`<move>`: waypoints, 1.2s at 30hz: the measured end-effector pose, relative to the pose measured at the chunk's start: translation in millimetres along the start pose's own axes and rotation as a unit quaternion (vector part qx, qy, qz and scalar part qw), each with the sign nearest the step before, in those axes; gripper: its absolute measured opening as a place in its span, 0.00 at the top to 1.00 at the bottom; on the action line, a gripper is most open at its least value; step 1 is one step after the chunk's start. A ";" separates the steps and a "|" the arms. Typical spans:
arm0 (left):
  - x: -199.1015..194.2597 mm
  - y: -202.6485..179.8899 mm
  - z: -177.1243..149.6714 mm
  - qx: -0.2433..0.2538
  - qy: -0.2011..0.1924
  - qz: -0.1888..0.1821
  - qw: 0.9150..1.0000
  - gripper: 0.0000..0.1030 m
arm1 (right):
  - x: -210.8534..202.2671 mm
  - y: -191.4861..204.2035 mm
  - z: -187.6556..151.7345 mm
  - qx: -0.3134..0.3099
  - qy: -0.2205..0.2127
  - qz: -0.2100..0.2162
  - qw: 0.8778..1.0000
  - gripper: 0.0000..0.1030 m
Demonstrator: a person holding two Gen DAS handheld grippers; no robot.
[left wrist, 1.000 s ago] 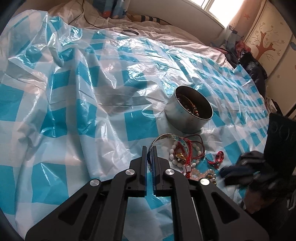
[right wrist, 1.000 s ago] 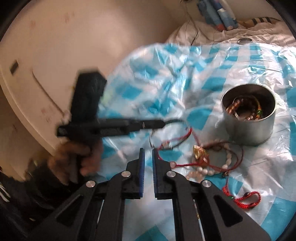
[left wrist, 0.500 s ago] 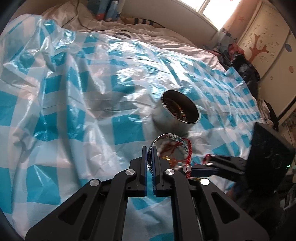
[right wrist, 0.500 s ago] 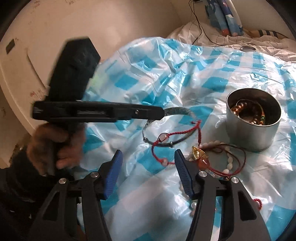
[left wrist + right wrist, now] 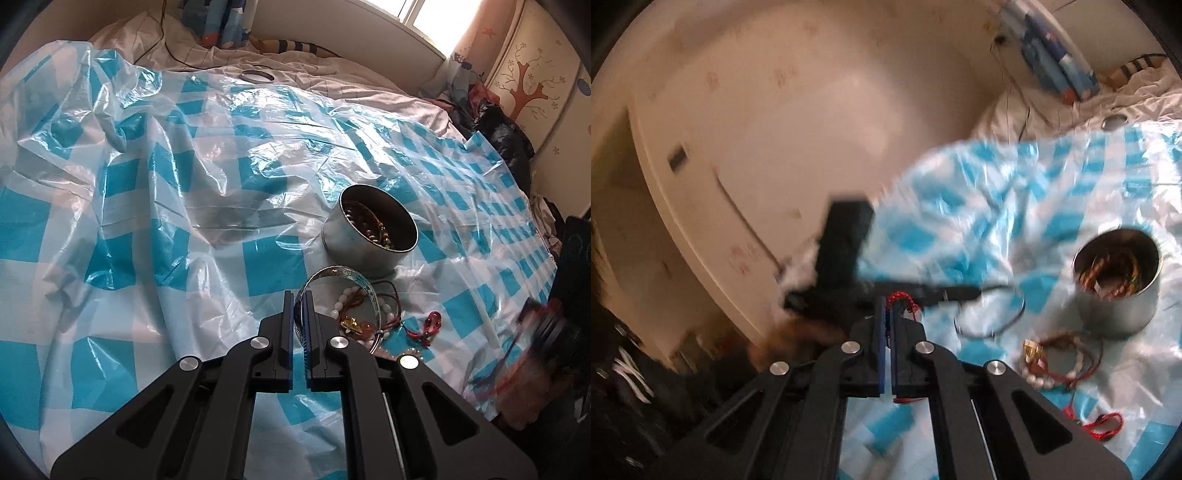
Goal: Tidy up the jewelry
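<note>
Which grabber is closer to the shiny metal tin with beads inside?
Left. The left gripper, clamping the silver bangle, sits just in front of the metal tin. The right gripper, pinching a red cord, is farther off.

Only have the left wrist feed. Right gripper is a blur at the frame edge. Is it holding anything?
Observer: Yes. In the right wrist view the right gripper is shut on a red cord bracelet; a loop of it sticks out past the fingertips.
Operator: Is that cord tangled with the pile?
Observer: Doesn't look so. A bit of cord shows below the fingers, and no strand runs across to the bead pile.
Operator: Is my bangle off the sheet?
Observer: Seen side-on, the silver bangle hangs from the left gripper and looks raised above the checked sheet, but that area is blurred.
</note>
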State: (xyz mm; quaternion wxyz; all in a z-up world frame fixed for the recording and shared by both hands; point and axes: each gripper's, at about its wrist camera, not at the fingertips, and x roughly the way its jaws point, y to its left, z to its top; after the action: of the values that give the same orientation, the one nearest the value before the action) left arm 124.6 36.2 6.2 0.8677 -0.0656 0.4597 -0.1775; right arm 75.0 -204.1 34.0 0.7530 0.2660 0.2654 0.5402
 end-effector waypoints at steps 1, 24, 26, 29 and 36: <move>0.7 -1.5 1.3 -0.002 -0.001 0.001 1.000 0.97 | -7.2 -2.5 3.4 0.007 -0.012 -0.003 1.000 0.98; 16.1 -104.6 23.4 0.012 -0.034 -0.043 0.998 0.96 | -137.8 -13.1 -8.7 0.124 -0.113 -0.166 0.972 0.98; 15.7 -99.6 22.1 0.010 -0.033 -0.038 0.999 0.96 | -134.5 -21.8 -13.6 0.136 -0.122 -0.158 0.970 0.98; 13.8 -88.5 21.9 0.001 -0.035 -0.030 0.999 0.96 | -121.9 -30.8 -12.9 0.139 -0.101 -0.169 0.971 0.98; 20.2 -65.5 27.0 -0.022 -0.037 -0.026 0.999 0.94 | -122.3 -43.7 -5.6 0.142 -0.119 -0.157 0.970 0.98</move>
State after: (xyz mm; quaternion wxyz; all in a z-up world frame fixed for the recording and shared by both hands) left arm 140.9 -33.4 24.0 0.8775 -0.1029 0.4293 -0.1874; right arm 66.9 -332.2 13.6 0.8093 0.3873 0.2860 0.3364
